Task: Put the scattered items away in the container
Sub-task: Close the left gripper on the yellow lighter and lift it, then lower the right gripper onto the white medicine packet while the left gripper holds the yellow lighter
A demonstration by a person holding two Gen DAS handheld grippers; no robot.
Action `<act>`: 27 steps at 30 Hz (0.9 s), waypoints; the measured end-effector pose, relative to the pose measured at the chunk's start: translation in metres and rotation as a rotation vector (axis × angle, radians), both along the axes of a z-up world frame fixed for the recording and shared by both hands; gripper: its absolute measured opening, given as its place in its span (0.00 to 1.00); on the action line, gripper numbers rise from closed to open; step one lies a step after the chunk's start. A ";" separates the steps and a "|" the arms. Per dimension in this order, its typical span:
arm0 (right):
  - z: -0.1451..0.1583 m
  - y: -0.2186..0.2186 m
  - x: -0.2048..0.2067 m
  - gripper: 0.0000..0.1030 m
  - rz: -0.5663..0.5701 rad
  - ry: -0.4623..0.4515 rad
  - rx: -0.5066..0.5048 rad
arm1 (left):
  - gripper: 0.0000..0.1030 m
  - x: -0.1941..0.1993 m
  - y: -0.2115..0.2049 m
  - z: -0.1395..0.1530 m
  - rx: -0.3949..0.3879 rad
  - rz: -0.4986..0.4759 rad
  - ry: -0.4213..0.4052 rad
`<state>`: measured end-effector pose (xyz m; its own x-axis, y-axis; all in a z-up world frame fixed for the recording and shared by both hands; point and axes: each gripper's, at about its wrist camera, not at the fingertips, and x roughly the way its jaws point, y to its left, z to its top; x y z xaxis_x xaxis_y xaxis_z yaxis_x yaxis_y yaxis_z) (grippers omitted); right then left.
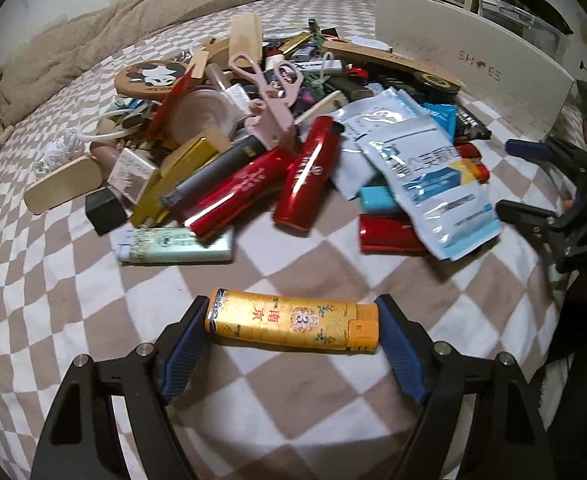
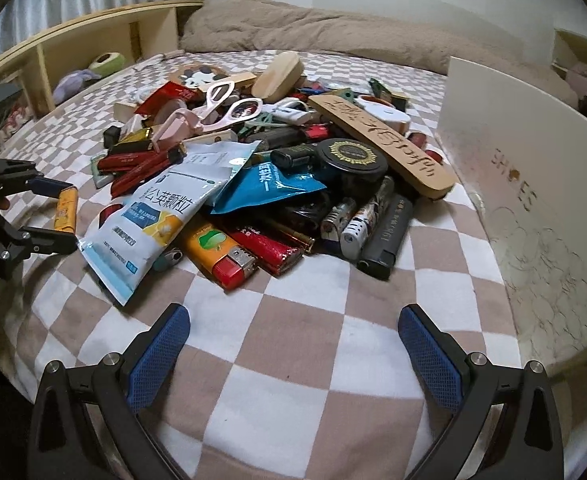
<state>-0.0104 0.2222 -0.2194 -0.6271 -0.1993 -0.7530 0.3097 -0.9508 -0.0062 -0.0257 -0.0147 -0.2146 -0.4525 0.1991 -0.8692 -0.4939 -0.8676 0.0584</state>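
Note:
My left gripper (image 1: 293, 322) is shut on a yellow-gold lighter (image 1: 293, 325), gripped end to end and held crosswise just above the checkered bedspread (image 1: 313, 264); it also shows in the right wrist view (image 2: 66, 214). A big pile of scattered items (image 1: 261, 132) lies ahead: red lighters (image 1: 307, 176), pink scissors (image 1: 267, 92), a white-blue sachet (image 1: 437, 184). The white shoe box (image 1: 473, 56) stands at the right. My right gripper (image 2: 293, 340) is open and empty over the bedspread, in front of the pile (image 2: 277, 168) and left of the box (image 2: 525, 184).
A beige duvet (image 2: 333, 36) lies bunched behind the pile. A wooden shelf headboard (image 2: 73, 48) runs along the left in the right wrist view. A mint-green lighter (image 1: 177, 244) lies nearest my left gripper. My right gripper shows at the right edge of the left wrist view (image 1: 529, 180).

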 end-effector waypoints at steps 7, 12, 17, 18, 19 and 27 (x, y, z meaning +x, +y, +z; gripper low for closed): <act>0.020 -0.032 0.010 1.00 -0.008 0.020 -0.031 | 0.80 0.002 -0.007 -0.001 0.017 0.006 0.008; 0.034 -0.073 0.002 1.00 0.002 0.081 -0.016 | 0.80 0.001 -0.007 -0.001 0.014 0.015 -0.006; 0.029 -0.110 -0.007 1.00 0.029 0.089 0.070 | 0.79 0.001 -0.007 0.000 0.018 0.011 -0.006; 0.027 -0.112 -0.009 1.00 0.017 0.088 0.087 | 0.79 0.000 -0.006 0.000 0.007 0.012 -0.002; 0.025 -0.112 -0.012 1.00 -0.003 0.081 0.099 | 0.79 0.000 -0.007 0.000 0.003 0.009 0.001; 0.017 -0.092 -0.008 1.00 -0.037 0.044 0.135 | 0.79 0.000 -0.007 0.001 -0.004 0.016 -0.009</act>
